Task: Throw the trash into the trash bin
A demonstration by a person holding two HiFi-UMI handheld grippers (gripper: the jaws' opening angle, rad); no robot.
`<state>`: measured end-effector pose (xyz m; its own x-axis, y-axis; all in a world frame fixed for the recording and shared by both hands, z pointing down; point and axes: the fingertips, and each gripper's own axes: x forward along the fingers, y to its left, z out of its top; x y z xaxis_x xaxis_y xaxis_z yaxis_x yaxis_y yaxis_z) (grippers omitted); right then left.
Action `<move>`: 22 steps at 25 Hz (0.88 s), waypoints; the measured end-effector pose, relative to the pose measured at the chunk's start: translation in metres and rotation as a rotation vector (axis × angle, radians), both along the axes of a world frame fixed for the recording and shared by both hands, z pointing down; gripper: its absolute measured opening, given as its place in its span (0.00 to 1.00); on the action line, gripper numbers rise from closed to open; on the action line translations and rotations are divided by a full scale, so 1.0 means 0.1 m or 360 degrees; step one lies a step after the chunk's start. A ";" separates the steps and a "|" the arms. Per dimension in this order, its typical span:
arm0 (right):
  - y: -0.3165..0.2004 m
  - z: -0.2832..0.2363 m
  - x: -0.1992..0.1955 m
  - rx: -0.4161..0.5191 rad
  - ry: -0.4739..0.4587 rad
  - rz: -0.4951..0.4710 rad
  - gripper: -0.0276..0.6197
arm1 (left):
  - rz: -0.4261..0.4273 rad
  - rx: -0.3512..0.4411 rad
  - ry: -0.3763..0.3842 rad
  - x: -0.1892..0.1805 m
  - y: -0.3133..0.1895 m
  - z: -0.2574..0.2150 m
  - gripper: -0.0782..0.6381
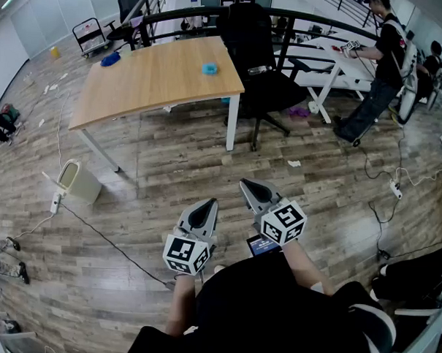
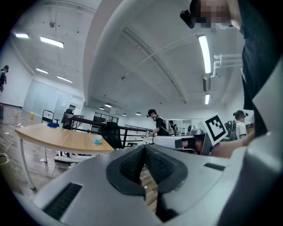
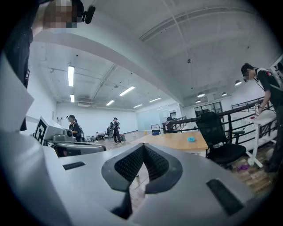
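Note:
I hold both grippers level in front of my body, above the wood floor. In the head view my left gripper (image 1: 207,206) and my right gripper (image 1: 250,186) are both shut and hold nothing. In the left gripper view the left gripper (image 2: 144,148) shows its dark pads meeting at the tips, and the right gripper (image 3: 143,148) looks the same in its own view. A small beige trash bin (image 1: 80,180) stands on the floor to the left, beside a table leg. A white scrap of trash (image 1: 294,163) lies on the floor ahead to the right. A blue crumpled piece (image 1: 209,68) rests on the wooden table (image 1: 152,81).
A black office chair (image 1: 258,71) stands by the table's right end. A person (image 1: 376,65) works at a white table at the far right. Cables and a power strip (image 1: 394,189) run over the floor on the right, and a cord (image 1: 108,240) crosses it on the left. A purple scrap (image 1: 300,110) lies under the chair.

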<state>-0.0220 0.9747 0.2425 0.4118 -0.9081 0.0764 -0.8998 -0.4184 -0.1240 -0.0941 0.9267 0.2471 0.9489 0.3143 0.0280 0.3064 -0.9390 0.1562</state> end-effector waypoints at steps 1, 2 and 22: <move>-0.01 0.00 -0.01 -0.0004 0.0008 -0.0003 0.03 | -0.0004 -0.0001 0.0005 -0.02 -0.01 0.01 0.12; -0.03 0.01 -0.02 -0.0008 0.0017 -0.0008 0.03 | -0.0011 -0.0004 0.0009 -0.03 -0.03 0.02 0.12; -0.47 0.15 1.33 -0.0001 -0.0011 0.0017 0.04 | -0.0002 0.0049 -0.0110 1.20 -0.38 0.17 0.12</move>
